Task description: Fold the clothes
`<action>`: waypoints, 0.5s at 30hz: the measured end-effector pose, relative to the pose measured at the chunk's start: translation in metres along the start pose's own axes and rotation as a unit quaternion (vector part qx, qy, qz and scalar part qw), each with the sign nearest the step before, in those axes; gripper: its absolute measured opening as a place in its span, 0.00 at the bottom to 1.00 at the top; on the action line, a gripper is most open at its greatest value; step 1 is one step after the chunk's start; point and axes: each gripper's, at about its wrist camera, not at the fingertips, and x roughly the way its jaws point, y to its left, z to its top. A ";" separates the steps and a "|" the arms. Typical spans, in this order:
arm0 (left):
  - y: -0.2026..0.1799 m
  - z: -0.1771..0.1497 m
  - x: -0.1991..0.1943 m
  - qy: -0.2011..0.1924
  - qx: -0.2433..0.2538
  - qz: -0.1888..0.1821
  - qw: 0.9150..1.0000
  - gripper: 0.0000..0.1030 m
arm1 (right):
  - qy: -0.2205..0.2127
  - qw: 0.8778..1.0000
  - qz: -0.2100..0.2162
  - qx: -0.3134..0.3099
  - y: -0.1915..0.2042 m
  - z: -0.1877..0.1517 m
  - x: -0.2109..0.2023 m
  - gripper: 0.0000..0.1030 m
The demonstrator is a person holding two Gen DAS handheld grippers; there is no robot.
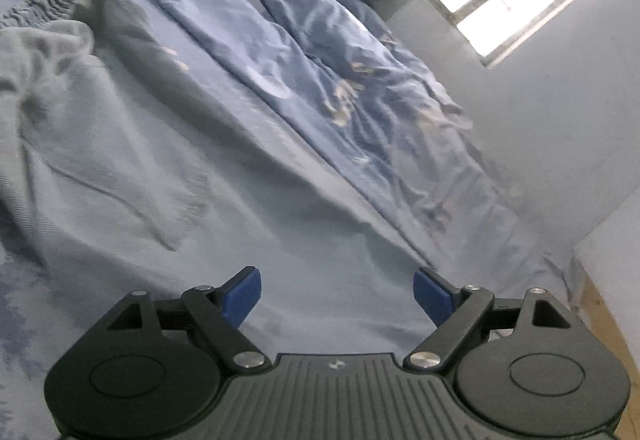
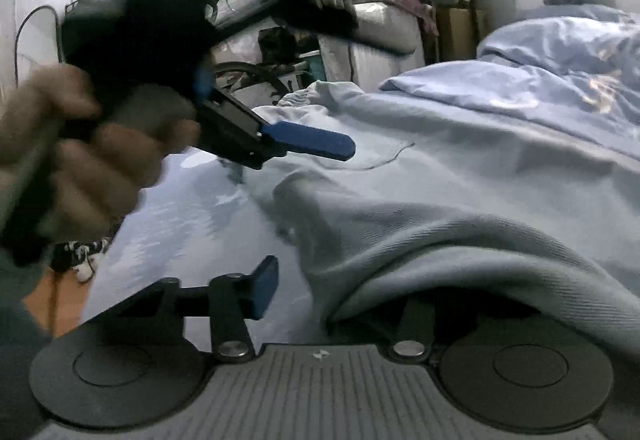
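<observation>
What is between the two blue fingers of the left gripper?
Nothing is held there. In the left wrist view, the left gripper stands open above the pale blue garment, with only cloth showing below the gap.

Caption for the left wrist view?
Open left tool hovering above a pale blue garment spread on a bed.

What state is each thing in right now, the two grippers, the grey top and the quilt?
Left gripper: jaws wide open, nothing between them.
Right gripper: one finger hidden under cloth, grip unclear.
Grey top: spread on the bed, rumpled, its edge draped over the right gripper.
Blue quilt: bunched along the far side.
</observation>
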 end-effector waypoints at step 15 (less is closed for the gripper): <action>0.013 -0.001 -0.002 -0.009 0.002 0.002 1.000 0.82 | 0.031 0.992 -0.109 0.049 0.043 -0.010 -0.025 0.06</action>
